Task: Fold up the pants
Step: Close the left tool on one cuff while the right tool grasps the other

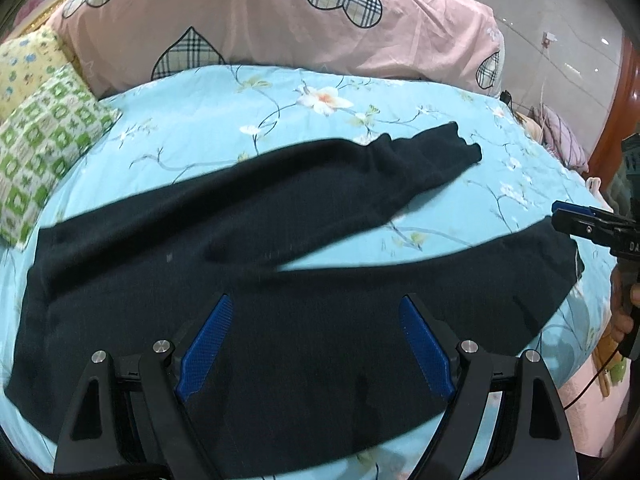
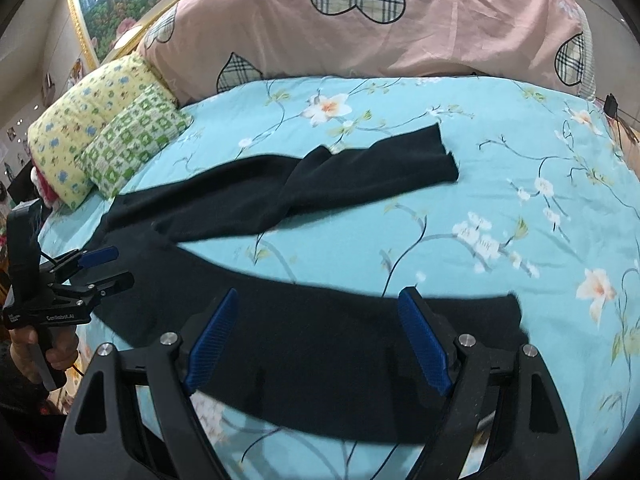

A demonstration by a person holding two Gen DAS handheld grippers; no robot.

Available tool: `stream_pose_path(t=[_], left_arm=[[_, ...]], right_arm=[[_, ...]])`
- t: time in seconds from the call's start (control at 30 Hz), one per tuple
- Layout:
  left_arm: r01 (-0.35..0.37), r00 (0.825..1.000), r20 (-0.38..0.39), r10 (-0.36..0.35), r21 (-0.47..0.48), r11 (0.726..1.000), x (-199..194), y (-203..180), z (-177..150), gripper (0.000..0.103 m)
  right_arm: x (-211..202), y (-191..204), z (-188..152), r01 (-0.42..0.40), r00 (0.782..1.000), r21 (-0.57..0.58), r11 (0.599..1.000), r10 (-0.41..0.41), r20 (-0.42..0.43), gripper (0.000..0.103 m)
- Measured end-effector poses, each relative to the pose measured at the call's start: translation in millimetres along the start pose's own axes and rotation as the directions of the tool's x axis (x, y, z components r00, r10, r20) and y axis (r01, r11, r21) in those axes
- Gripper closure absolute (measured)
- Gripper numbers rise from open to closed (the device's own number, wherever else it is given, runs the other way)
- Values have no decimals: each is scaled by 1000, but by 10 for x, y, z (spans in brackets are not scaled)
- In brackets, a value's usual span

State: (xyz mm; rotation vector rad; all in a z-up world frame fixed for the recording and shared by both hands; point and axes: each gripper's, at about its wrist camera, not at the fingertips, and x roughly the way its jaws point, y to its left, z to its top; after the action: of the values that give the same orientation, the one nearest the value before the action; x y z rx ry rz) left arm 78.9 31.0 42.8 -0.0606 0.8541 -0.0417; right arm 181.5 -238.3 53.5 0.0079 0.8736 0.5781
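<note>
A: While the pants (image 1: 256,264) are lying spread across the blue sheet (image 1: 280,120), what is risking trouble, starting at their left end?

B: Left of the pants, the green pillow (image 1: 44,160) is sitting just beside the waist. If the waist is being swung that way in a fold, I judge it could drag against the pillow and bunch.

A: And the left gripper (image 1: 316,344)?

B: It is hovering over the middle of the pants with its jaws standing wide apart, gripping nothing. Judging from here, closing straight down could be pinching only the top layer, or catching the sheet under the pants as well.

A: Further right?

B: The far leg (image 2: 360,164) is lying twisted and rumpled, well apart from the near leg (image 2: 400,340). Folding one over the other without smoothing would likely be trapping that twist.

A: The right gripper (image 2: 320,340)?

B: Its jaws are also spread wide and holding nothing, hanging over the near leg close to the cuff. That cuff is lying near the right edge of the bed in the left camera, so a slack grab could be letting it slide off.

A: Room to move?

B: Beyond the pants, bare sheet is running up to the pink quilt (image 2: 360,40); right of the far leg is open too.
</note>
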Motion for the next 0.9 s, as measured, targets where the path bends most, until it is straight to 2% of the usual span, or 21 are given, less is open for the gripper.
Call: stream_pose_path(t=[0.5,0.9], left_arm=[[37,999,-36,-35,53,998,542,214,889,16],[132,986,-114,-120,110,985,1249,79,1464,16]], right_arm=[[398,-462,768,19,999,1,1000,-19,-35,21],[929,-880,1247,67,994,-9,998,-67,-89,21]])
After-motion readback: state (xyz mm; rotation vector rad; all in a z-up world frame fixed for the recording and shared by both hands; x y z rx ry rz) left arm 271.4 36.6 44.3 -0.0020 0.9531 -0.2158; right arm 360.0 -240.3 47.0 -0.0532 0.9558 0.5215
